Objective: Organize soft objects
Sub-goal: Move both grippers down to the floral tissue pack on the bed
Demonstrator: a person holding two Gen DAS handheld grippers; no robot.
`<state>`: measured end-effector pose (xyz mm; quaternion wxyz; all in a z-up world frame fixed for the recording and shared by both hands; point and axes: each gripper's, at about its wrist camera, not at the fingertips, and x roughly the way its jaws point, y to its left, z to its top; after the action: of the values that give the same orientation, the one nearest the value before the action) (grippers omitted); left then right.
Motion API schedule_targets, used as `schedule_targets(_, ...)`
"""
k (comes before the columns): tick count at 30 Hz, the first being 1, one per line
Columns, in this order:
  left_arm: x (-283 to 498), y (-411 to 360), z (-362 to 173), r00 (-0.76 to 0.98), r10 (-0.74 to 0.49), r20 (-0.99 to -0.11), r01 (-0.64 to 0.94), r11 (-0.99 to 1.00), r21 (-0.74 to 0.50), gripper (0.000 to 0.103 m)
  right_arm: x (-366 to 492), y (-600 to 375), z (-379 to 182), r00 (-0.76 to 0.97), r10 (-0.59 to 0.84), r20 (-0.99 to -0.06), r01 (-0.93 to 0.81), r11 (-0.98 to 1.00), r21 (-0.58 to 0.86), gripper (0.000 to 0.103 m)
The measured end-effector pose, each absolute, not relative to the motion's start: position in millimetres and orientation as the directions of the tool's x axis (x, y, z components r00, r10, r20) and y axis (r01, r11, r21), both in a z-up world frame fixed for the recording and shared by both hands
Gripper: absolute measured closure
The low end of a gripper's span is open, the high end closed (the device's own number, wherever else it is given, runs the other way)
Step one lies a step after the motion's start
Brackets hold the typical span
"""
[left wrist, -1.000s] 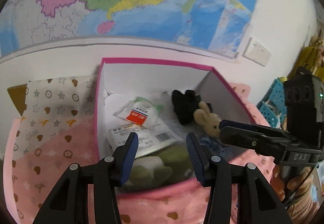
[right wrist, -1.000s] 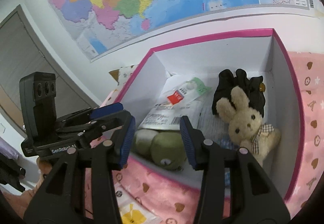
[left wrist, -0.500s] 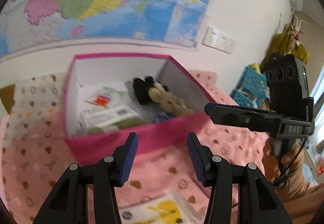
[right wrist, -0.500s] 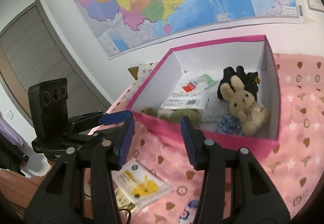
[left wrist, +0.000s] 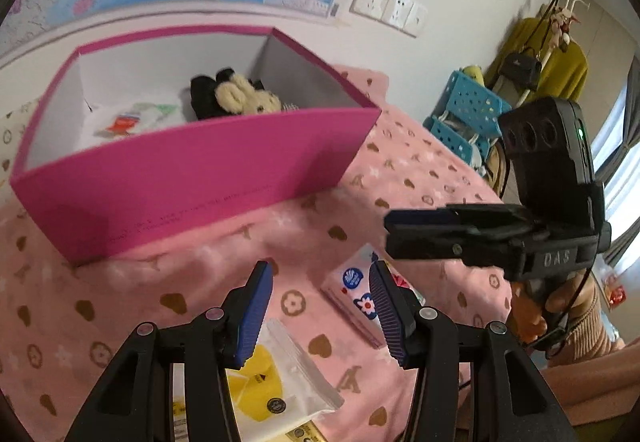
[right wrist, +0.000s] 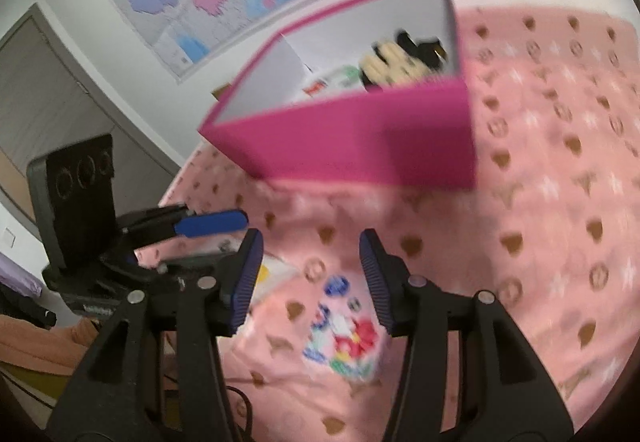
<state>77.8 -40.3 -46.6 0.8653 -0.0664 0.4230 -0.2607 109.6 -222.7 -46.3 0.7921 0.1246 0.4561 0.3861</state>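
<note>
Hovering empty over the pink patterned blanket [left wrist: 180, 282], the left gripper [left wrist: 320, 306] has fingers apart; the right gripper [right wrist: 310, 278] is opening, nothing between. Likely step: picking the next soft pack. A flowered tissue packet [right wrist: 348, 338] and clear yellow-printed pouch [left wrist: 280, 374] lie near; beyond, the open magenta cardboard box [left wrist: 192, 178] holds a beige plush rabbit [left wrist: 244, 98], its front wall needing clearance.

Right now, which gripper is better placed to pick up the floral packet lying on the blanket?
Right. The right gripper, jaws opening and empty, has the floral packet directly below its fingers. The left gripper, also empty, sits over the yellow packet instead, with the floral one off to its side.
</note>
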Motion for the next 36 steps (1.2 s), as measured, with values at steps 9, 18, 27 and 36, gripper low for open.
schedule_targets(9, 96.0, -60.0, -60.3, 0.448, -0.521, -0.726, 0.427, 0.839, -0.339, 0.059, 78.2, -241.5, -72.3, 0.229, 0.689, -0.687, -0.472, 0.696, 0.541, 0.051)
schedule_targets(18, 108.1, -84.0, -68.8, 0.352, -0.586, -0.730, 0.507, 0.775, -0.378, 0.065, 54.5, -233.5, -81.7, 0.197, 0.635, -0.747, -0.534, 0.708, 0.462, 0.051)
schedule_targets(27, 95.0, -88.6, -75.5, 0.288, -0.606, -0.742, 0.547, 0.740, -0.392, 0.065, 61.0, -237.8, -89.1, 0.240, 0.612, -0.754, -0.525, 0.735, 0.430, 0.054)
schedule_targets(36, 103.5, -69.3, -67.9, 0.363, -0.566, -0.740, 0.495, 0.790, -0.361, 0.065, 78.9, -246.7, -89.7, 0.302, 0.597, -0.743, -0.481, 0.768, 0.422, 0.054)
